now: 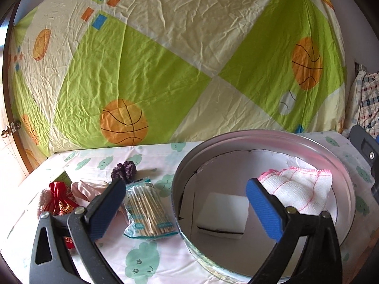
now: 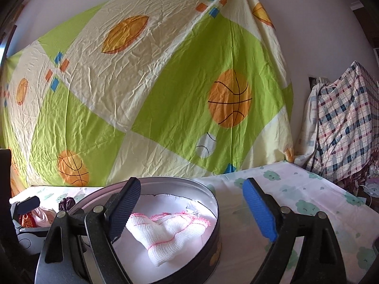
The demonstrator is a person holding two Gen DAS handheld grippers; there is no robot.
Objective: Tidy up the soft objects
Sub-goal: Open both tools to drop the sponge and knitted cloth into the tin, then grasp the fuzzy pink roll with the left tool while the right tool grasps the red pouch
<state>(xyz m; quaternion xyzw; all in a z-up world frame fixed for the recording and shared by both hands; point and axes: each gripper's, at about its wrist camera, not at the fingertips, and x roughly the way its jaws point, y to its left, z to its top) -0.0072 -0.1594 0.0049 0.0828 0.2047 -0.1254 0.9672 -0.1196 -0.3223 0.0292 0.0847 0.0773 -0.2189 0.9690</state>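
Soft items lie in two groups on the cloud-print tablecloth [image 1: 151, 255]. Inside the round metal tin [image 1: 341, 163] rest a white gauze cloth with pink stitched edging [image 1: 300, 189] and a white sponge block [image 1: 222, 215]; the cloth sits toward the 2 o'clock side of the tin floor, the sponge toward 7 o'clock, the two close together, and contact between them cannot be confirmed. Outside the tin, at its 9 o'clock side, lies a clear packet of wooden cotton swabs [image 1: 149, 210], just beside the tin wall. Beyond the packet, at 11 o'clock from it, sits a dark purple scrunchie [image 1: 124, 170]. Further toward 9 o'clock lie a pale pink fabric piece [image 1: 90, 188] and a red embroidered pouch [image 1: 59, 198], the two apparently touching.

Left gripper [image 1: 187, 201]: jaws spread wide, nothing between the pads. One finger stands in front of the pink fabric, the other over the tin in front of the gauze cloth.

Right gripper [image 2: 189, 210]: jaws likewise apart and empty. Its left finger overlaps the tin rim, its right finger stands over bare tablecloth at the tin's 3 o'clock side. In this view the gauze cloth lies crumpled on the tin floor, clear of both pads.

A green and cream sheet with basketball print [image 2: 146, 90] hangs behind the table. A plaid cloth [image 2: 343, 123] drapes something at 3 o'clock.
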